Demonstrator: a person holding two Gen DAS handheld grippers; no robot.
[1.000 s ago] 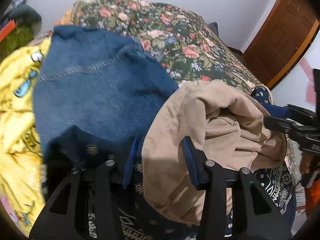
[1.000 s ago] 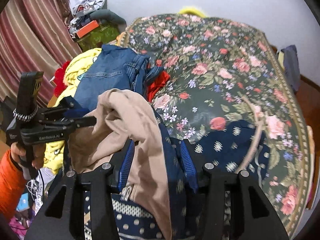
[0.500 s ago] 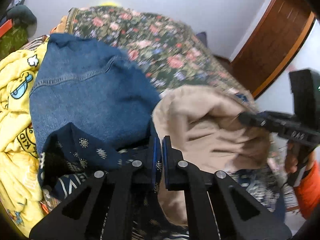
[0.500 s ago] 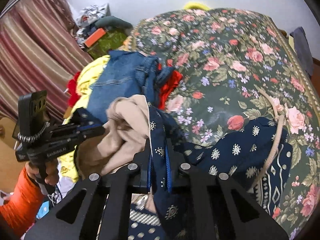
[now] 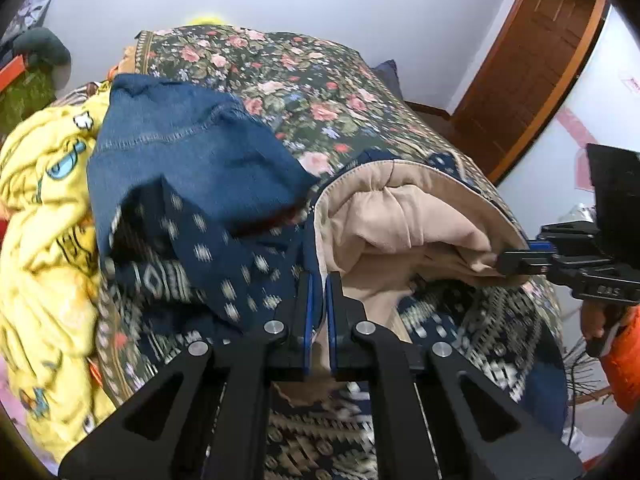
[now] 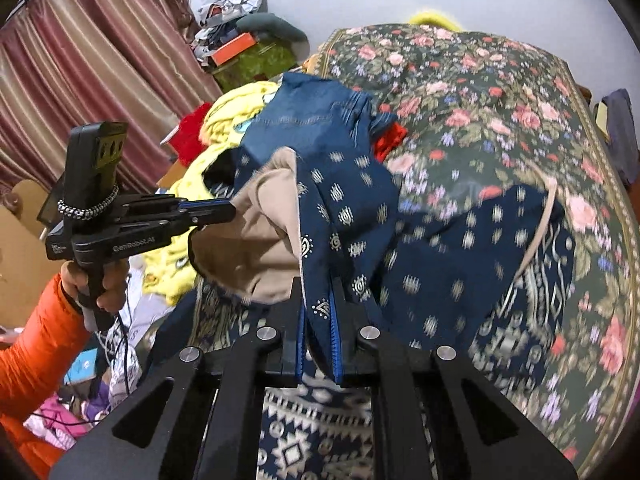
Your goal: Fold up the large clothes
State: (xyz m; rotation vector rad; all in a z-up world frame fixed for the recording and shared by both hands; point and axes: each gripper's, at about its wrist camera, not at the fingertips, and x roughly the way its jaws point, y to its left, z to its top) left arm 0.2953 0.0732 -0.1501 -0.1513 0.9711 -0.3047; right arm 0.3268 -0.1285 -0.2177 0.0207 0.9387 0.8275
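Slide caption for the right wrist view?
Both tongs clamp the navy patterned garment over the floral bedspread.

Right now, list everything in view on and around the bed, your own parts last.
patterned garment: one, navy with tan lining, lifted at the bed's near edge, pinched by both grippers
denim garment: one, blue, on the bed behind it
yellow cloth: one, printed, left of the denim
red cloth: one, beside the denim
bedspread: one, dark floral
curtain: one, maroon striped
door: one, brown wood
left gripper: shut on garment
right gripper: shut on garment
sleeve: orange
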